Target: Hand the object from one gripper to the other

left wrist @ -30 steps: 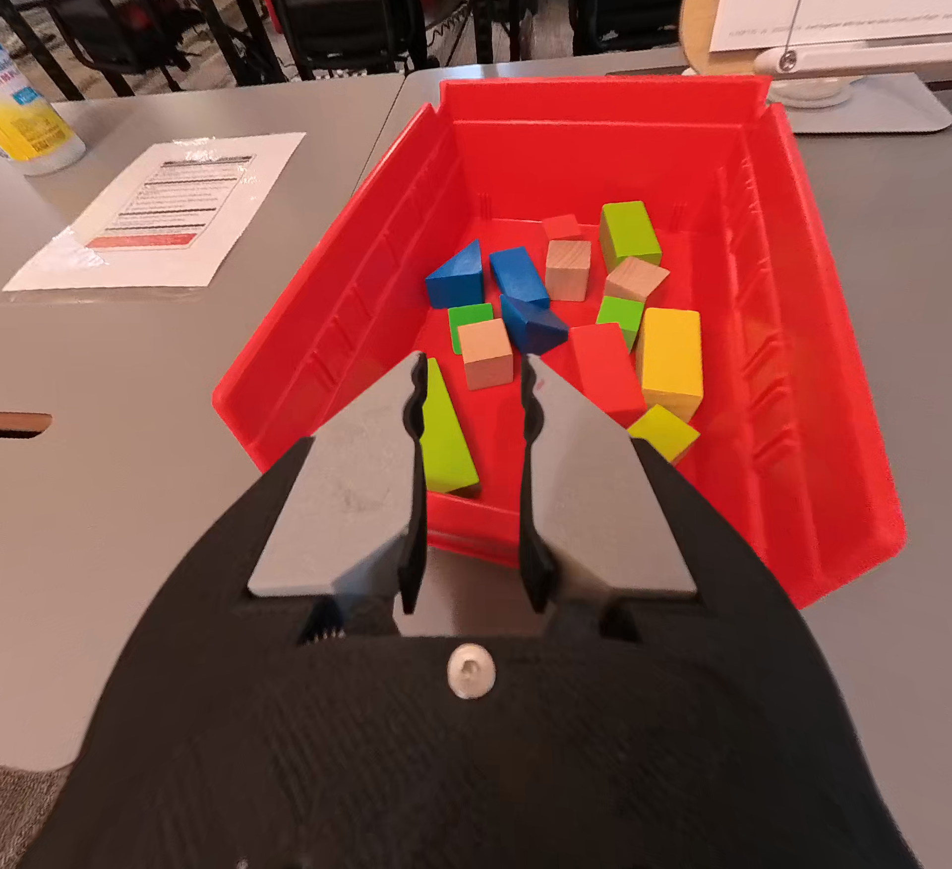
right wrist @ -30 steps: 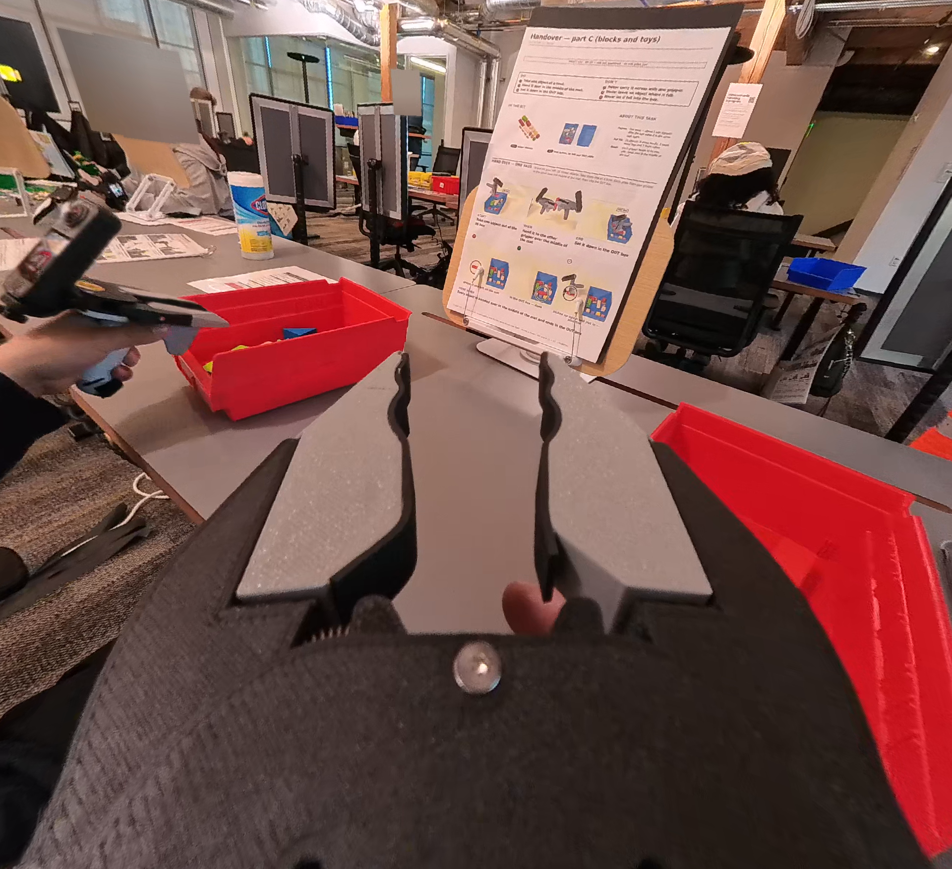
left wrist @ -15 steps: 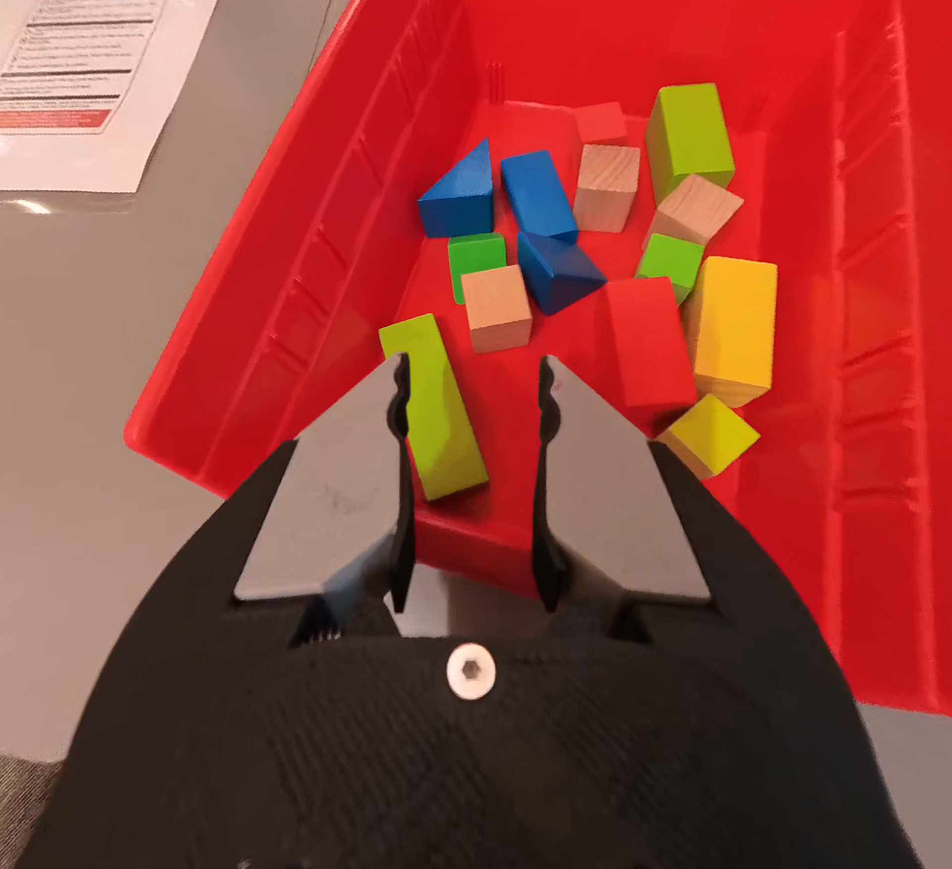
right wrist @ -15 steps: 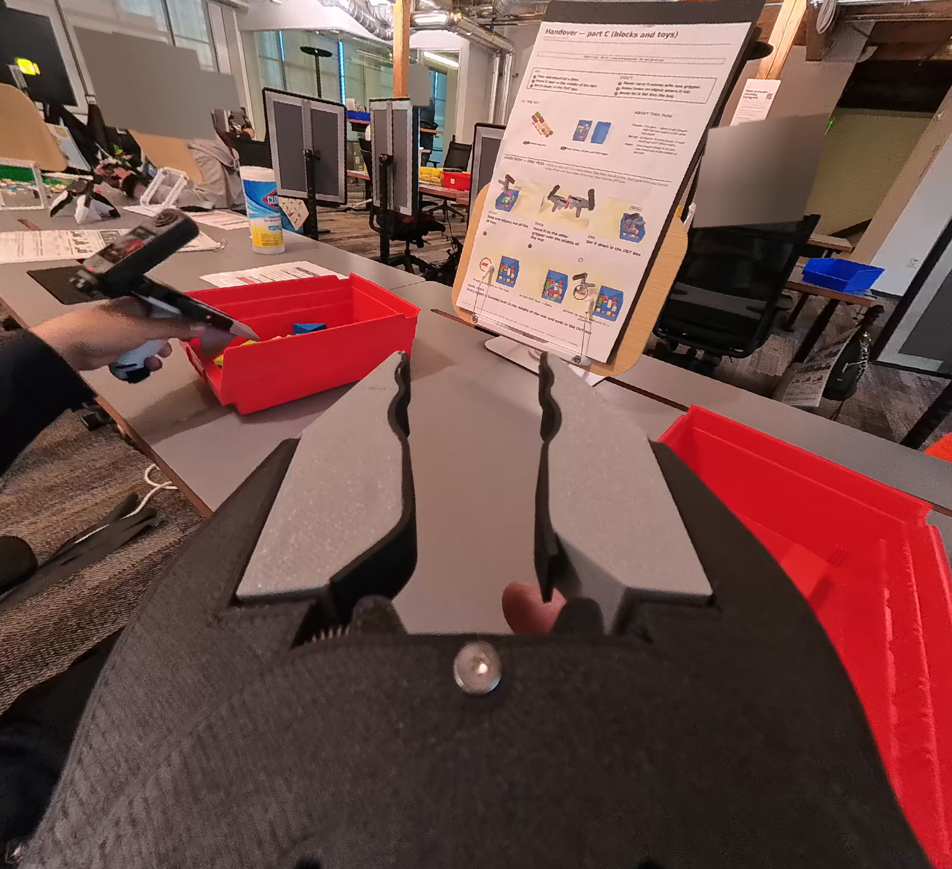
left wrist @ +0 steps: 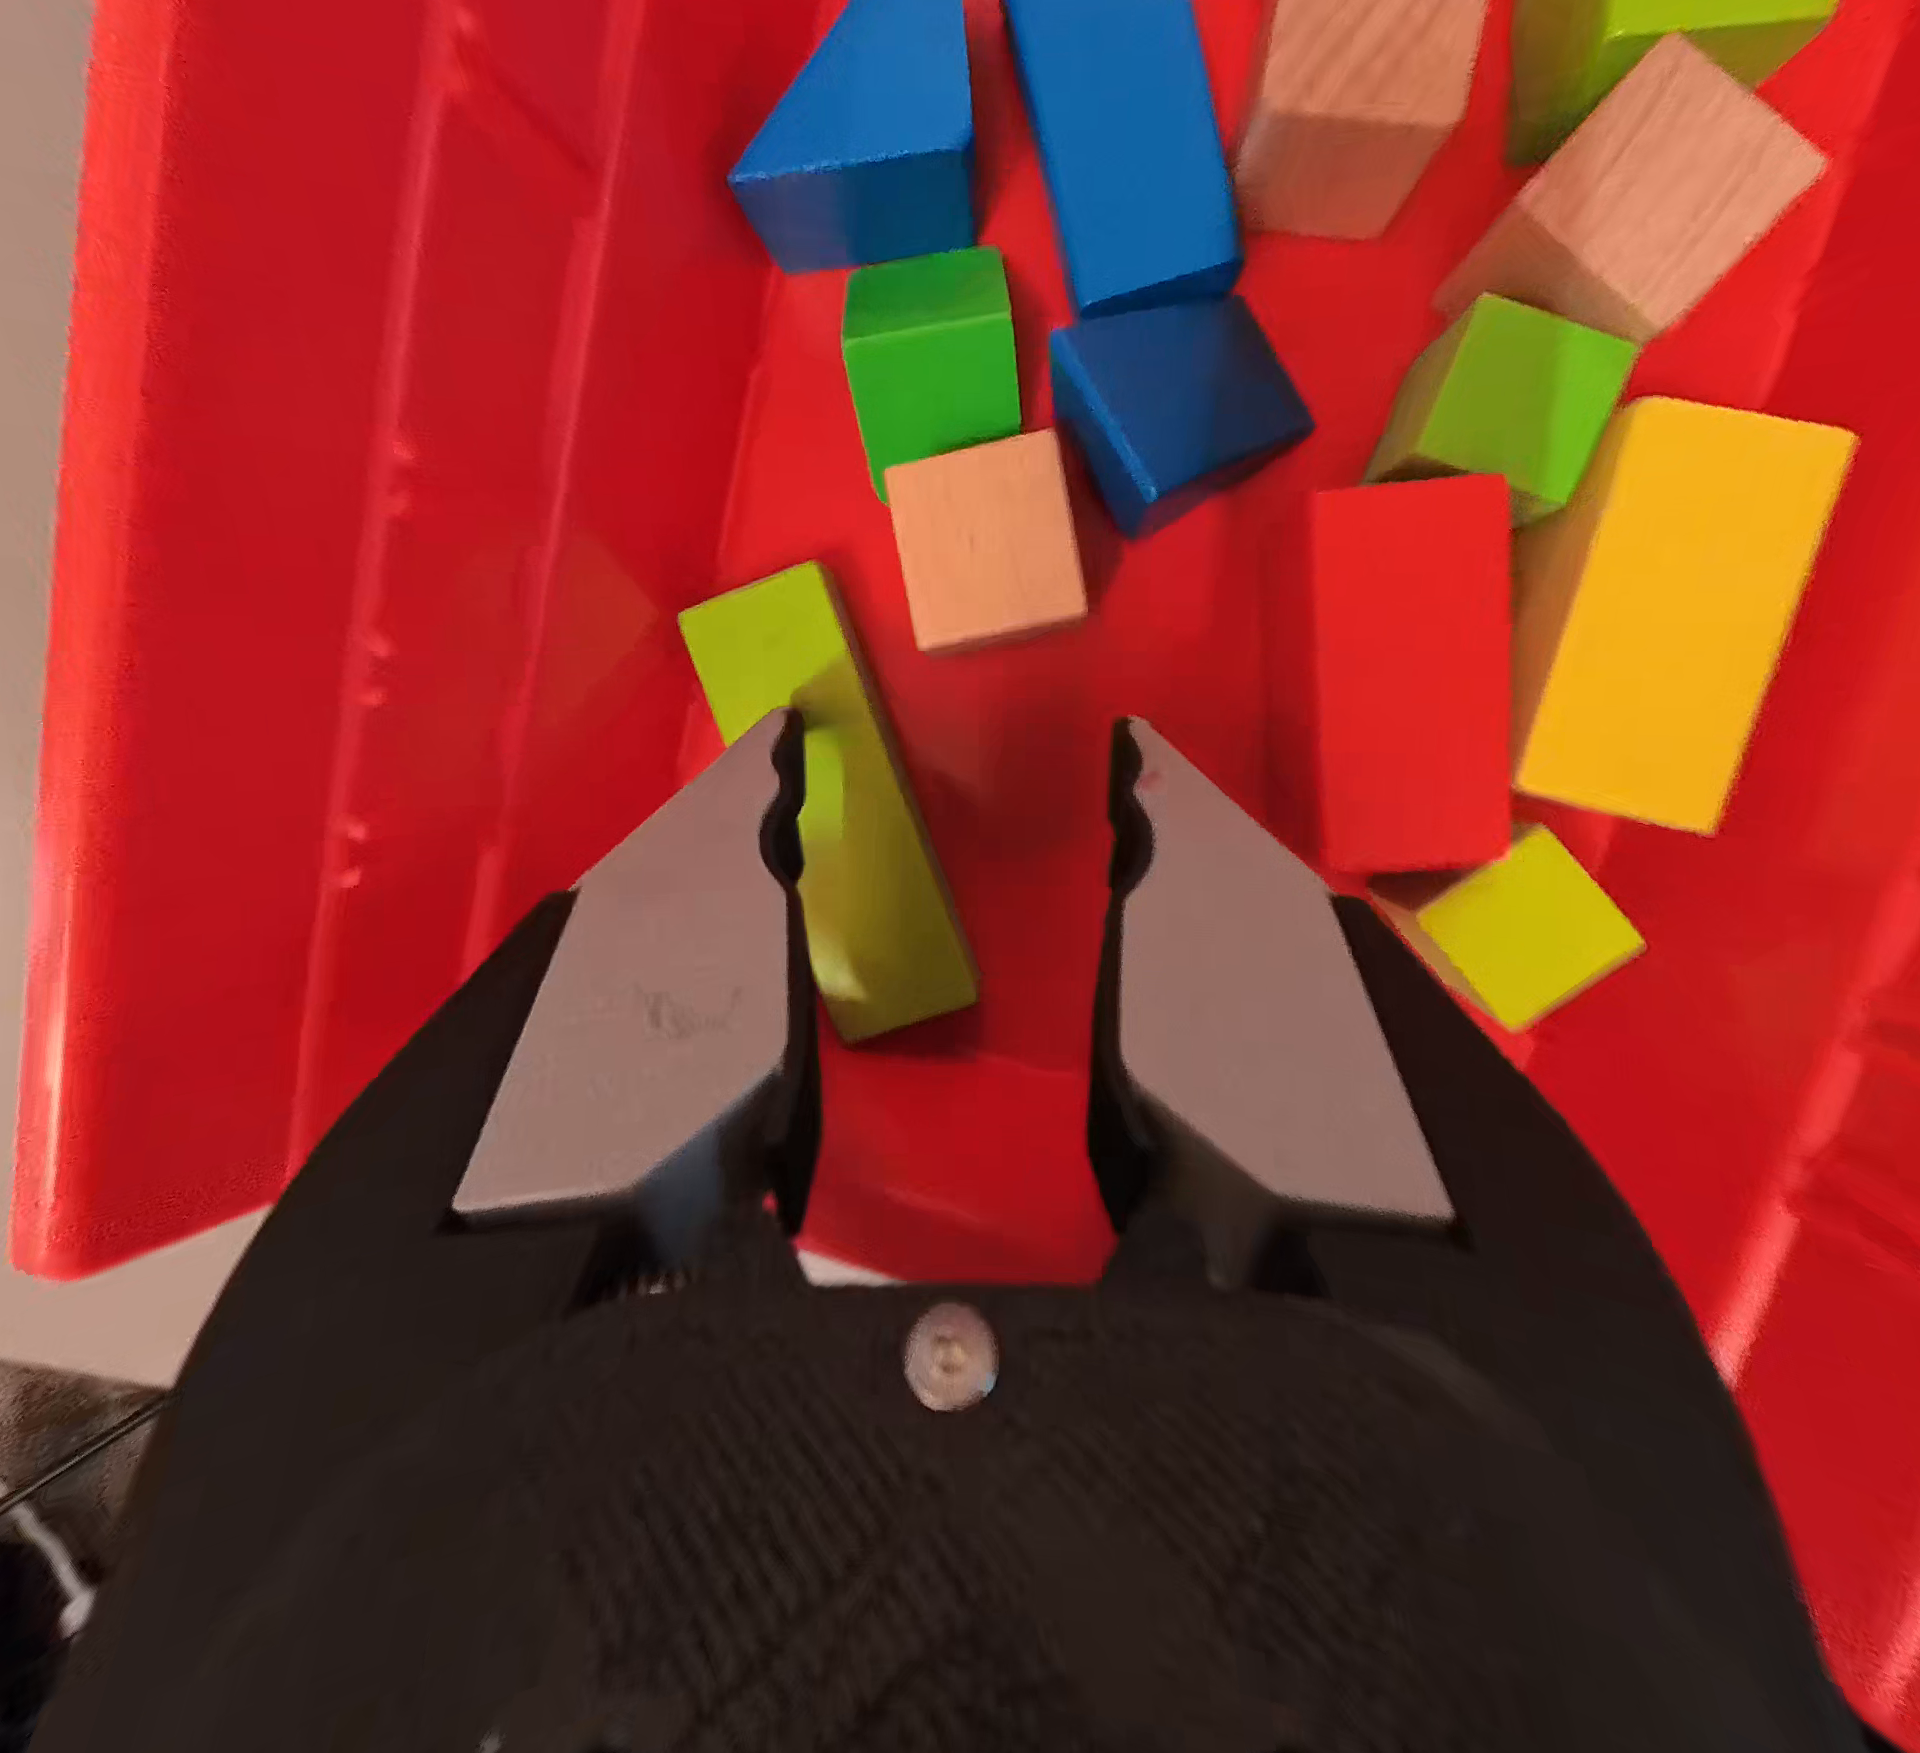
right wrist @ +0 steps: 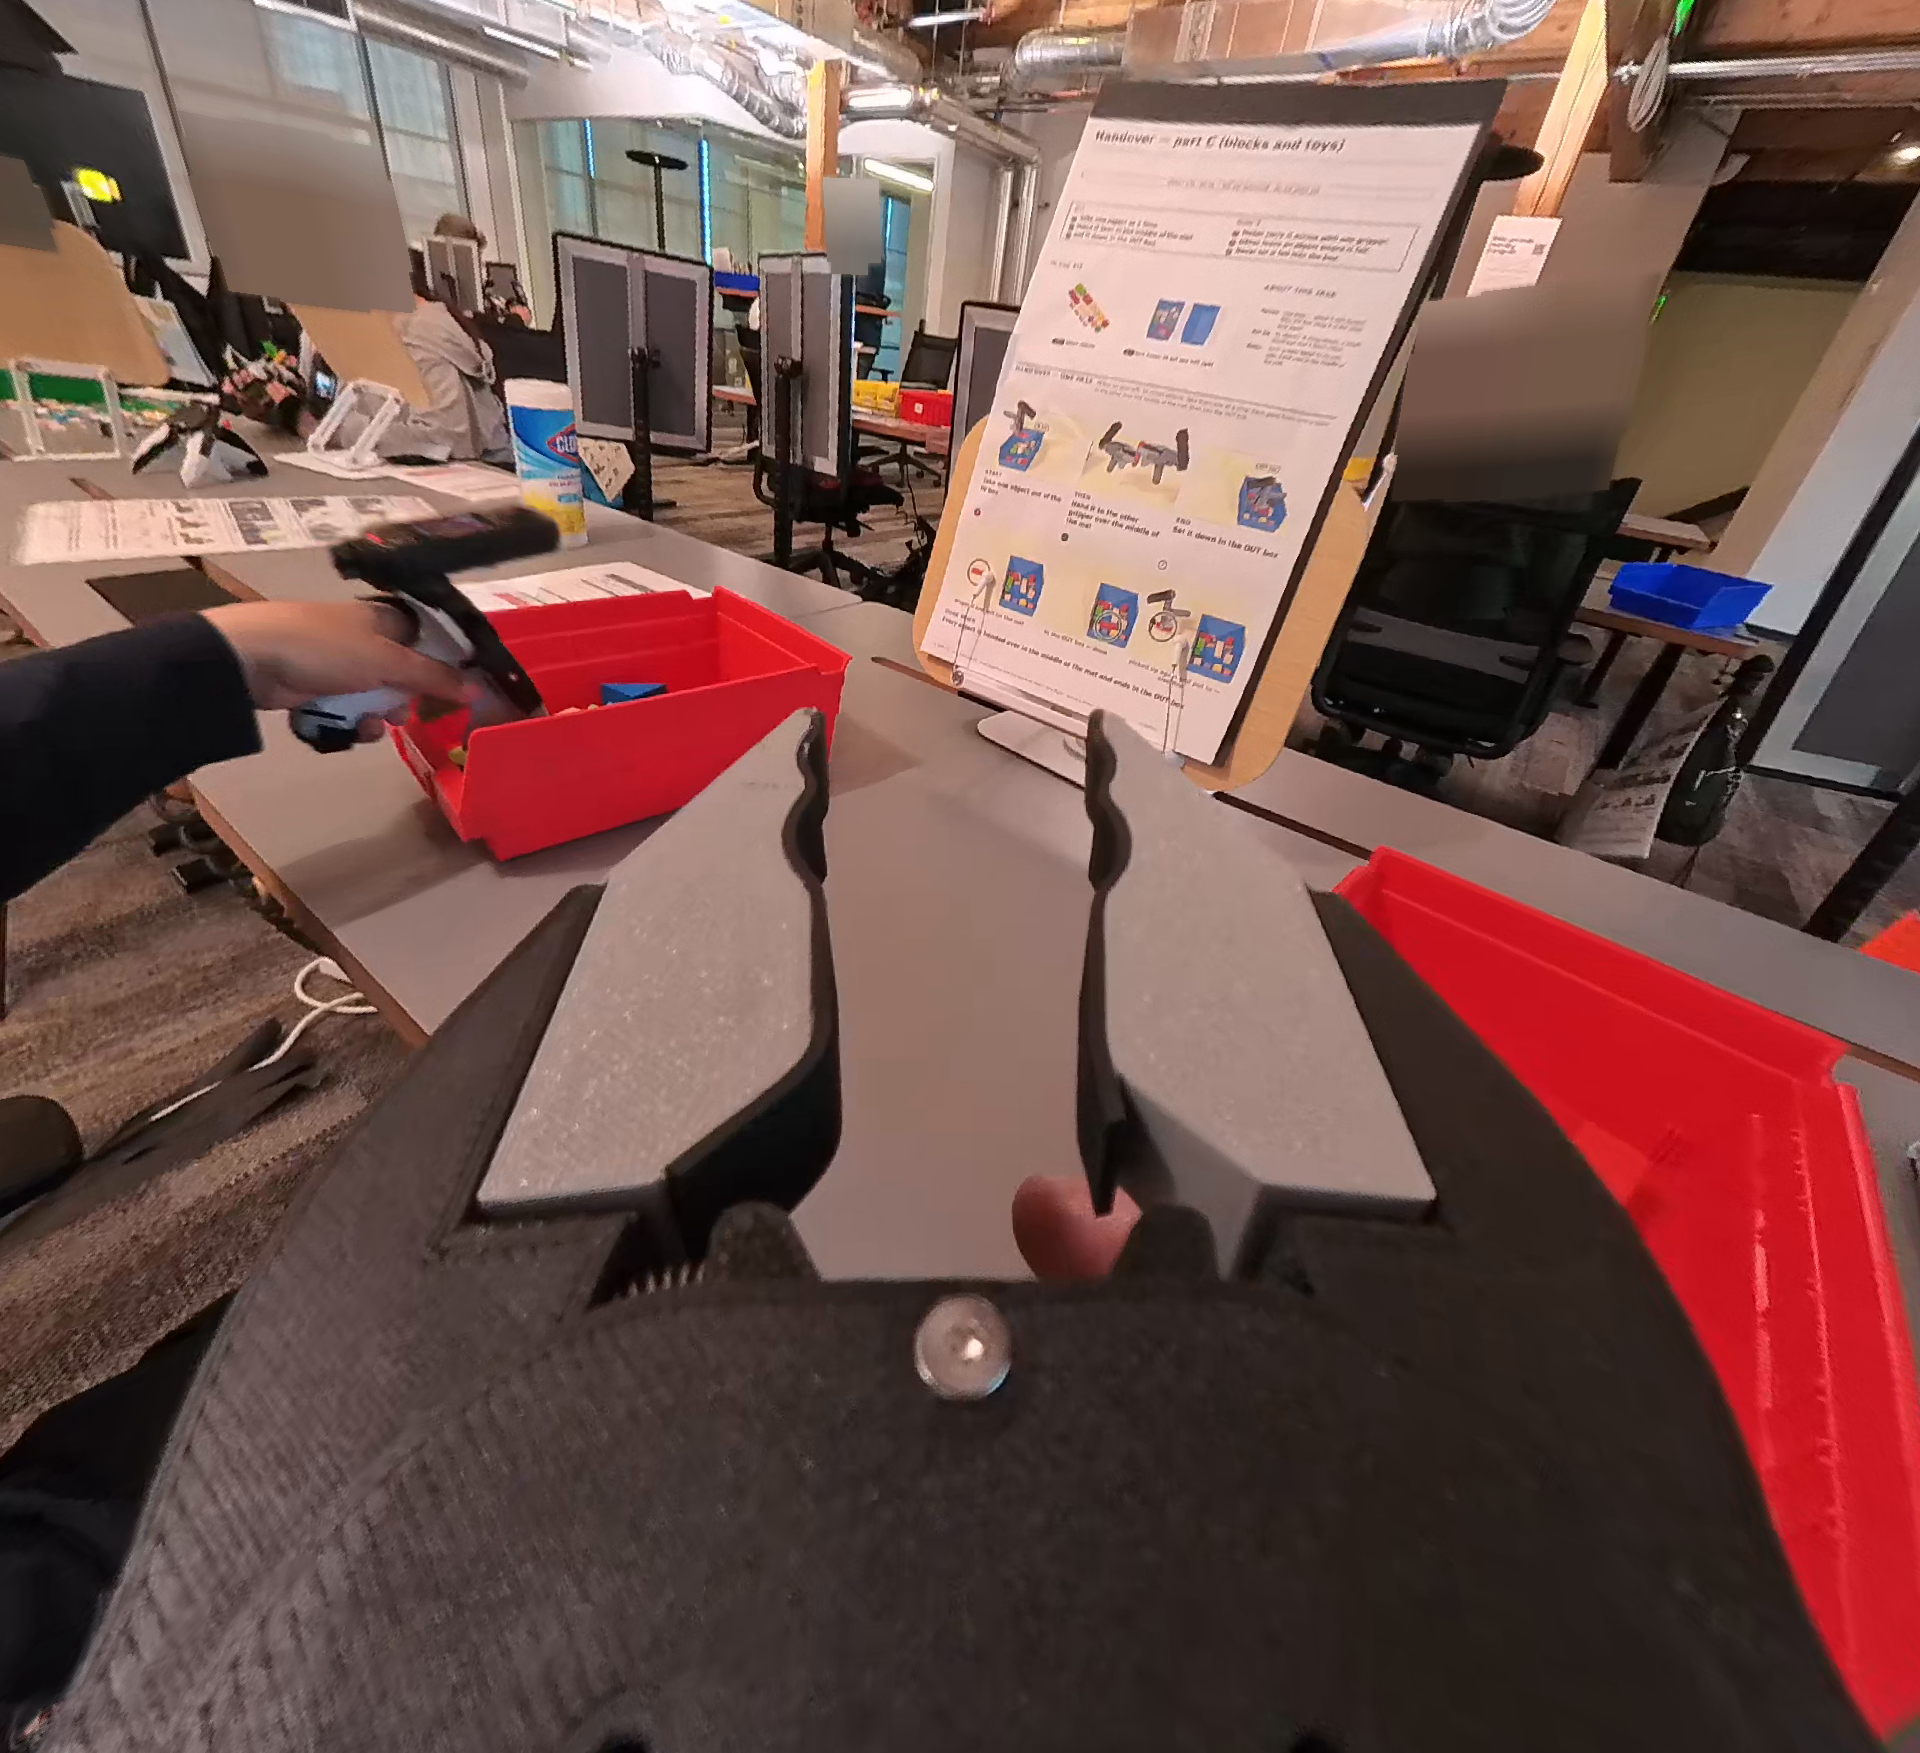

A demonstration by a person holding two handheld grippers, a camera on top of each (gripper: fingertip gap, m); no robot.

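Lime-green long rectangular block (left wrist: 873, 872) lies flat on floor of red bin (left wrist: 312, 456), near left wall, long axis slightly diagonal. Near end partly hidden behind left finger. Natural wood cube (left wrist: 982, 540) just beyond, not touching.

My left wrist view looks steeply down, close over the red bin (left wrist: 312, 456) of blocks. My right wrist view faces level across the table toward that bin (right wrist: 644, 768), probably from well off; both views share it
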